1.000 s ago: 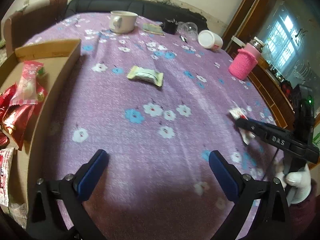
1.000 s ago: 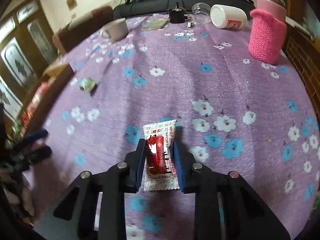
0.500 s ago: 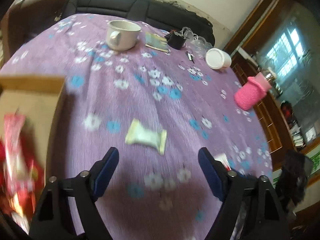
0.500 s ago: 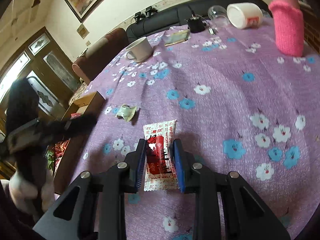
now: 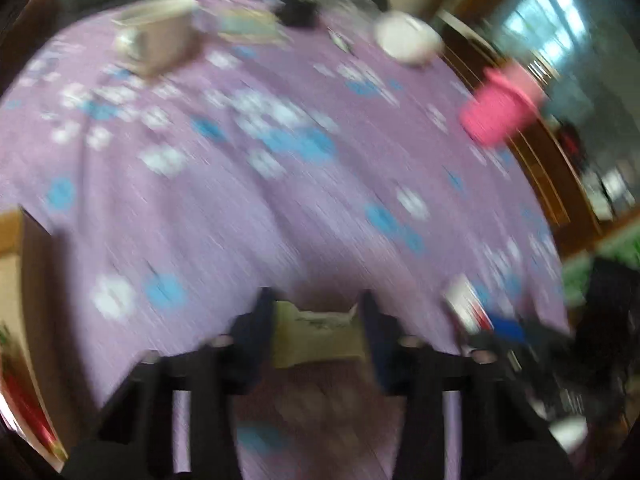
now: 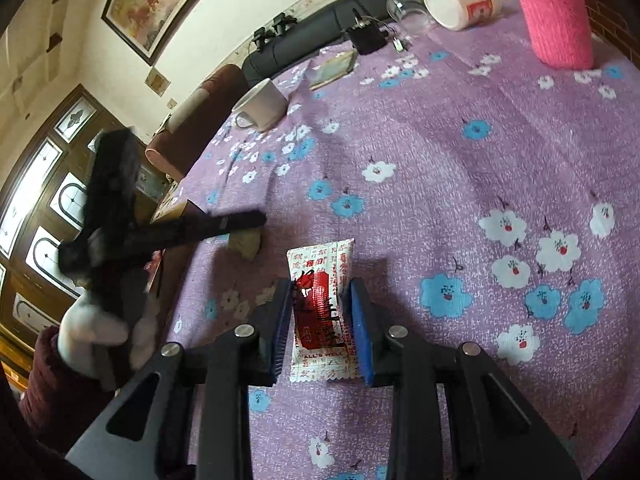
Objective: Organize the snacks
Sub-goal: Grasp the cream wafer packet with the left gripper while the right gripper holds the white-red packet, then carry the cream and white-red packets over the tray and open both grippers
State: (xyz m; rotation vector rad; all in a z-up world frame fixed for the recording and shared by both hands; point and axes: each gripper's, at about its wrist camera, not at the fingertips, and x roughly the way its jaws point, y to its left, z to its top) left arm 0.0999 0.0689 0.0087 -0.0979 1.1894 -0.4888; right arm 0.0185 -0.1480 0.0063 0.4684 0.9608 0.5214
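the pale green packet point(image 5: 316, 334) is bracketed by the left tongs point(image 5: 316, 320), the red-and-white packet point(image 6: 322, 312) gripped by the right tongs point(image 6: 322, 320); both should be squeezed gently and lifted level.

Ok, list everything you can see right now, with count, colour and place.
Red snack: 1, red-white, between right fingers.
Green snack: 1, pale green, between left fingers.
Box: 1, cardboard, table's left edge.
Mug: 1, white, far left.
Sleeve: 1, pink, far right.
Jar: 1, white, on its side, far edge.
Glass: 1, clear, beside jar.
Tablecloth: 1, purple, floral.
Left gripper: around green snack.
Right gripper: around red snack.
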